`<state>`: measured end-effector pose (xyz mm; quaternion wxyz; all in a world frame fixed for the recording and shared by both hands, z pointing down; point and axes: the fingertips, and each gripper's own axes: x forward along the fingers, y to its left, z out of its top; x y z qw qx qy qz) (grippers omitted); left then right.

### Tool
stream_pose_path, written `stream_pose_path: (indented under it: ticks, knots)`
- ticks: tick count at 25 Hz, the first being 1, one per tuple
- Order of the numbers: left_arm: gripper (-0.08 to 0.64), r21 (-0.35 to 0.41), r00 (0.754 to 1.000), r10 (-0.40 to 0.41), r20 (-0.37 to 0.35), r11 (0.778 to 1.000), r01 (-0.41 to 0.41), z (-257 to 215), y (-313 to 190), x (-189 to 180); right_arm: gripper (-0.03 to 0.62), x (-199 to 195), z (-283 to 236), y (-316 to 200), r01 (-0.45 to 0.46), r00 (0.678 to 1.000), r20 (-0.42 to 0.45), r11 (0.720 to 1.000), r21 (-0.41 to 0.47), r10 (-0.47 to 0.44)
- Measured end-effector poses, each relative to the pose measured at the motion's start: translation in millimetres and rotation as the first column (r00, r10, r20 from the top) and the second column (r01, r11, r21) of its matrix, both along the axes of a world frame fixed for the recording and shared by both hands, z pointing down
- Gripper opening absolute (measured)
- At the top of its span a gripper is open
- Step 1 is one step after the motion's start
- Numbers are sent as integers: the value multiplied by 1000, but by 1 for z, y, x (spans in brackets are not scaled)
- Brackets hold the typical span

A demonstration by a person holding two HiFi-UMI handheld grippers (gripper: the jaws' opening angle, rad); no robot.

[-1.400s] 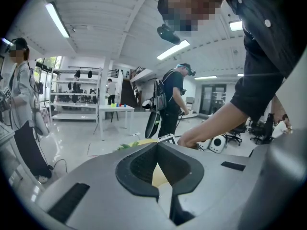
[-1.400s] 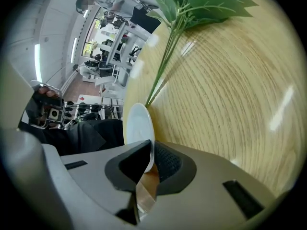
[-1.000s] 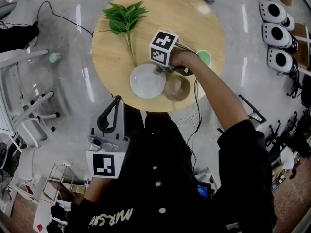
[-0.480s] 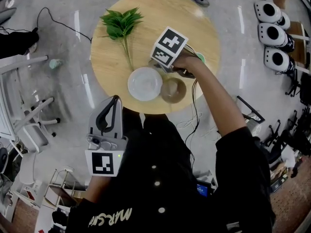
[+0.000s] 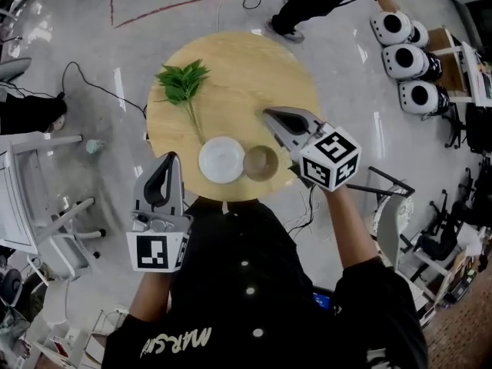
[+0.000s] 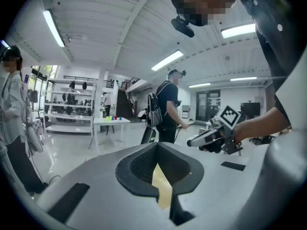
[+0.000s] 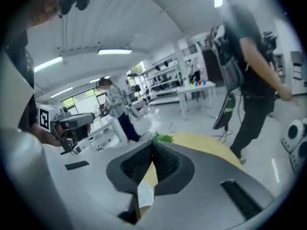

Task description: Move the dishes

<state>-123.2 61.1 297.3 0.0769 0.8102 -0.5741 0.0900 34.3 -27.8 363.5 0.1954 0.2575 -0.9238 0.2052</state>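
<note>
L gripper [image 5: 171, 160], R gripper [image 5: 270, 114] clenched, empty. We'd open R, pinch small brown bowl [image 5: 260, 162] rim, sparing white round plate [image 5: 221, 159].

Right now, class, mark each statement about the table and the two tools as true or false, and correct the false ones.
1. The white dish sits to the left of the brown bowl on the round table. True.
2. The right tool grips the brown bowl. False: it is shut on nothing and held apart from the bowl.
3. A leafy sprig lies on the table, beyond the white dish. True.
4. The left tool holds the white dish. False: it is shut on nothing.
5. The two dishes are stacked. False: they sit side by side.
</note>
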Motion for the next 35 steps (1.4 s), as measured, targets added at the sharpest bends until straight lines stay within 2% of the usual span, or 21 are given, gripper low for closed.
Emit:
stream_pose_path:
  ticks: [2, 4, 6, 9, 11, 13, 19, 22, 30, 35]
  knots:
    - [17, 28, 1000, 17, 2, 999, -17, -12, -4, 2, -2, 28, -37, 1, -124, 991, 64, 987, 101, 118]
    - [17, 55, 999, 33, 7, 998, -34, -22, -5, 4, -2, 56, -72, 6, -248, 965, 132, 951, 188, 225]
    - [17, 77, 999, 41, 9, 996, -41, -32, -5, 4, -2, 84, -101, 14, -371, 925, 187, 894, 252, 332]
    - [17, 107, 999, 45, 8, 993, -46, -48, -3, 2, -2, 120, -138, 30, -508, 861, 228, 780, 365, 455]
    - [17, 135, 999, 42, 11, 990, -43, -61, -2, 1, -2, 140, -157, 44, -558, 829, 240, 707, 435, 506]
    - [17, 164, 999, 33, 13, 986, -35, -74, 1, 1, -2, 154, -171, 61, -593, 802, 265, 656, 468, 536]
    - [17, 225, 1000, 4, 31, 974, -11, -99, 10, -10, -2, 170, -195, 103, -653, 752, 344, 562, 508, 563]
    - [17, 233, 1000, -9, 27, 972, 3, -102, 17, -15, -2, 174, -193, 116, -672, 735, 359, 543, 504, 575]
    - [17, 242, 1000, -29, 13, 970, 25, -102, 30, -17, -2, 173, -184, 129, -678, 728, 350, 546, 491, 589]
    - [17, 256, 1000, -14, 19, 967, 8, -103, 33, -9, -2, 167, -189, 127, -667, 738, 352, 543, 509, 576]
